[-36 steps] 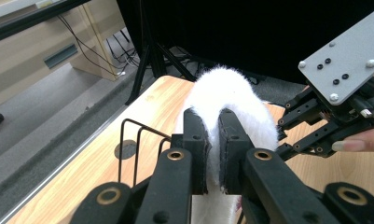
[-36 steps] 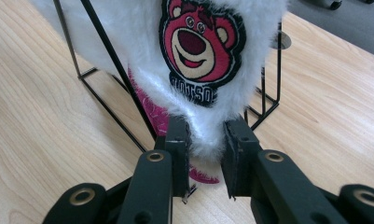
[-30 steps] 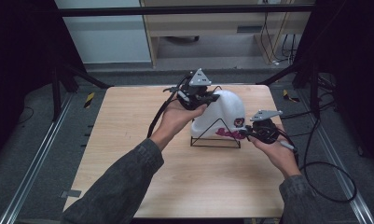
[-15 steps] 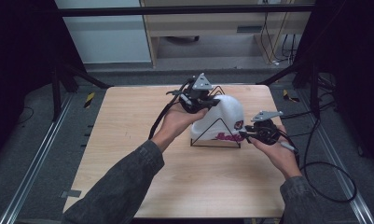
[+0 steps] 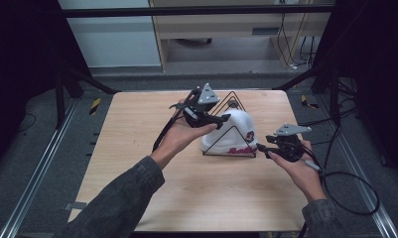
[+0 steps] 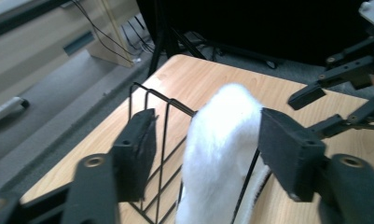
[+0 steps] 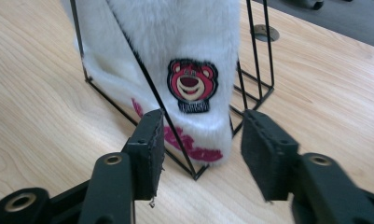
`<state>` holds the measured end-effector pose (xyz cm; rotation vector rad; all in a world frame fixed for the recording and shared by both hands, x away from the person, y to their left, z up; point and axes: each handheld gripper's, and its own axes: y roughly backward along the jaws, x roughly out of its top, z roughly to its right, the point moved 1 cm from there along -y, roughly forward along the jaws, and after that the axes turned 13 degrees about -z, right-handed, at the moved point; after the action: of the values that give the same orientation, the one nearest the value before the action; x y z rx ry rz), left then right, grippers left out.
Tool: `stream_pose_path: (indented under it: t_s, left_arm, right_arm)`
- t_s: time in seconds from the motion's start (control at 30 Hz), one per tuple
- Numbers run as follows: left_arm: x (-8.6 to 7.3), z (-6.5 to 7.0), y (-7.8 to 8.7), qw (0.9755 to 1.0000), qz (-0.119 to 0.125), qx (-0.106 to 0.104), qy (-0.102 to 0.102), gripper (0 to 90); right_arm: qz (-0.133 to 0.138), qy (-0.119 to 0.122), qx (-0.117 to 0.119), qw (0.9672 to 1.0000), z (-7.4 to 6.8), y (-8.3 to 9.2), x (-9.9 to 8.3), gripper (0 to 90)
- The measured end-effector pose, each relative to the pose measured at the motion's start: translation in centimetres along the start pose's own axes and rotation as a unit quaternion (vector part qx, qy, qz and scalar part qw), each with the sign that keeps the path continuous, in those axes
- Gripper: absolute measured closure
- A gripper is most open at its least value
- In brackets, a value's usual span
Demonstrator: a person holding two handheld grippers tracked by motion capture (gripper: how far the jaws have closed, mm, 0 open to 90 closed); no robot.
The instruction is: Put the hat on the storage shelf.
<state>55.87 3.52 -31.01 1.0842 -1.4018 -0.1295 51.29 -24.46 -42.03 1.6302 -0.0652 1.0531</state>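
Left gripper: fingers spread, just been opening, released. The white fluffy hat sits between them, its top fold in the gap, pads not pressing; a clear gap on the left side, the right pad just beside the fur, contact there cannot be told. Black wire rack runs under and behind the hat, between the same fingers.

Right gripper: fingers also apart, just been opening, released. Hat's lower corner with the bear patch and red lettering lies just ahead of the gap, slightly toward the left finger; a slanted rack wire crosses in front of it. No pad touches fur.

High view: left gripper at the hat's top left, right gripper at its lower right edge, near the rack's front corner. Hat draped over the triangular rack, which stands on the wooden desk toward the far middle. Both hands hold the grippers from the near side, sleeves entering at the bottom.
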Motion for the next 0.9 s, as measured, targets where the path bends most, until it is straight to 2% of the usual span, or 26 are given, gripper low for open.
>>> stream_pose_path:
  t_s: [0.13, 0.27, 0.43, 0.53, 0.67, 0.8, 0.87, 0.9]
  left_arm:
    - [-0.3, 0.0, 0.7, 0.9999, 0.005, 0.0, 0.012, 26.4]
    - [-1.0, 0.4, 1.0, 0.9997, 0.001, -0.009, 0.023, 16.2]
    - [-2.7, 1.5, 1.3, 0.9991, -0.008, -0.016, 0.038, 9.6]
    - [-4.0, 1.9, 1.4, 0.9977, -0.008, -0.038, 0.056, 7.7]
    - [-5.3, 1.8, 2.1, 0.9977, -0.01, -0.032, 0.059, 6.6]
    - [-6.5, 1.6, 3.2, 0.9975, -0.007, -0.025, 0.065, 6.4]
    - [-7.5, 1.6, 3.7, 0.9974, -0.008, -0.031, 0.065, 6.2]
    - [-7.5, 1.6, 3.7, 0.9974, -0.008, -0.031, 0.065, 5.5]
  right_arm:
    - [0.001, -0.005, -0.012, 0.9999, -0.1, 0.5, -0.6, 44.6]
    - [0.012, -0.019, -0.029, 0.9993, -0.4, 1.2, -1.0, 33.3]
    - [0.026, -0.028, -0.042, 0.9984, -1.9, 1.7, -1.6, 18.8]
    - [0.032, -0.032, -0.048, 0.9978, -2.9, 1.7, -1.8, 14.4]
    - [0.043, -0.039, -0.038, 0.9976, -4.6, 1.5, -2.3, 10.6]
    - [0.044, -0.03, -0.027, 0.9982, -6.4, 1.0, -2.6, 9.4]
    - [0.043, -0.021, -0.02, 0.9987, -7.3, 0.7, -2.6, 8.9]
    - [0.043, -0.021, -0.02, 0.9987, -7.3, 0.7, -2.6, 8.9]
